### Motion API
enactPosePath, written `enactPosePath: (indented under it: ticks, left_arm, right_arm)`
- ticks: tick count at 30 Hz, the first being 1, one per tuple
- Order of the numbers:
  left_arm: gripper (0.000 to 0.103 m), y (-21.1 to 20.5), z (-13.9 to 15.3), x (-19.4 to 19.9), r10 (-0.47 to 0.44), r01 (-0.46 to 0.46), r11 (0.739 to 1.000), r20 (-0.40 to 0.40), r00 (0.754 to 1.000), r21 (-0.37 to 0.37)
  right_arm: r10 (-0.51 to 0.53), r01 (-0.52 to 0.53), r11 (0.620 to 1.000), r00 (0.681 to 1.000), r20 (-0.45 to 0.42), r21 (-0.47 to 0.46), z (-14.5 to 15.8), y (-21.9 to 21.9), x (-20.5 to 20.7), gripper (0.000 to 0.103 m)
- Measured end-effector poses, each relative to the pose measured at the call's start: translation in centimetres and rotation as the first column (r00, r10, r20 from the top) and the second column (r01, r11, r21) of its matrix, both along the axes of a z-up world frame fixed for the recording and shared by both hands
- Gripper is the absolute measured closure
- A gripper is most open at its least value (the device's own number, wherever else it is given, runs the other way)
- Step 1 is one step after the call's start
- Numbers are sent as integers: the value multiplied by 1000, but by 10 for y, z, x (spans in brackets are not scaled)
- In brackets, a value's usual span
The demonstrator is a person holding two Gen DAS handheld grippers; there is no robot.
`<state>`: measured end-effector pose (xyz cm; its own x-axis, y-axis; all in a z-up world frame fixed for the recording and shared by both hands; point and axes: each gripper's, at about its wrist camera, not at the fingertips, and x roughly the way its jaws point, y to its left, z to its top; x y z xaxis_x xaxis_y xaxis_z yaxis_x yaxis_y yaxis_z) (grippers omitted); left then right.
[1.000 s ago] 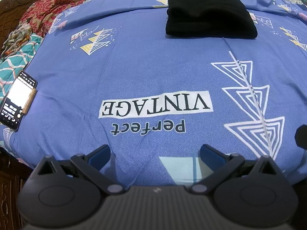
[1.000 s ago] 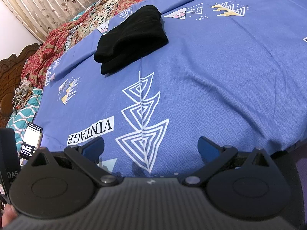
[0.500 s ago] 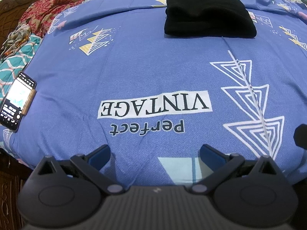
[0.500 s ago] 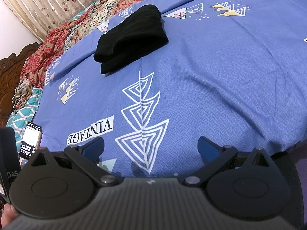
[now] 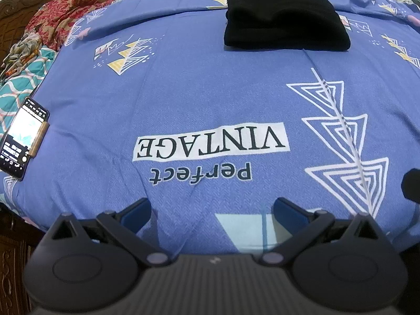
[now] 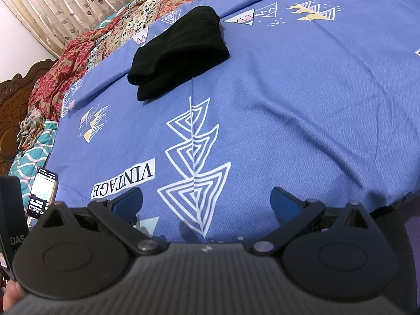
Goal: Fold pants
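Nothing has shifted since a second ago: both grippers hover at the near edge of the blue bedsheet (image 5: pixel 199 99). Black folded pants (image 5: pixel 286 18) lie far up the bedsheet; a phone (image 5: pixel 22 137) rests at its left edge. Left gripper (image 5: pixel 211 211) and right gripper (image 6: pixel 206 200) fingers stand wide apart, empty.

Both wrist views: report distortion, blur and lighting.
Left wrist: fisheye bulges the sheet; pants a featureless black; left claw slightly soft. Right wrist: same bulge, horizon tilted, even light, faint shadows under the right claw; phone screen bright.
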<state>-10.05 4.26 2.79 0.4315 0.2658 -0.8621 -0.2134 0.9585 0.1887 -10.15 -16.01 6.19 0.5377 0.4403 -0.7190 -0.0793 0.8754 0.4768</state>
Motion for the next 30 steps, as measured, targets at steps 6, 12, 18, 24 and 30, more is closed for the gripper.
enactPosePath:
  ticks: [6,12,18,24,30]
  left_arm:
    - [0,0,1,-1,0,0,1000,3,1000,0]
    - [0,0,2,0,2,-2,1000,5,1000,-3]
    - [0,0,4,3,-5,5,1000,3,1000,-4]
    - [0,2,13,18,-9,9,1000,21,1000,-10]
    - [0,1,26,38,-22,23,1000,52,998,-18]
  right_arm:
    - [1,-1,1000,1000,3,-2,-1,0,-1,0]
    - [0,1,1000,1000,6,-4,1,0,0,0]
    - [-3,3,1000,1000,13,-17,2,0,1,0]
    - [5,1,997,996,84,-74,14,2,9,0]
    - [-15,28,995,990,137,-95,29,-1,28,0]
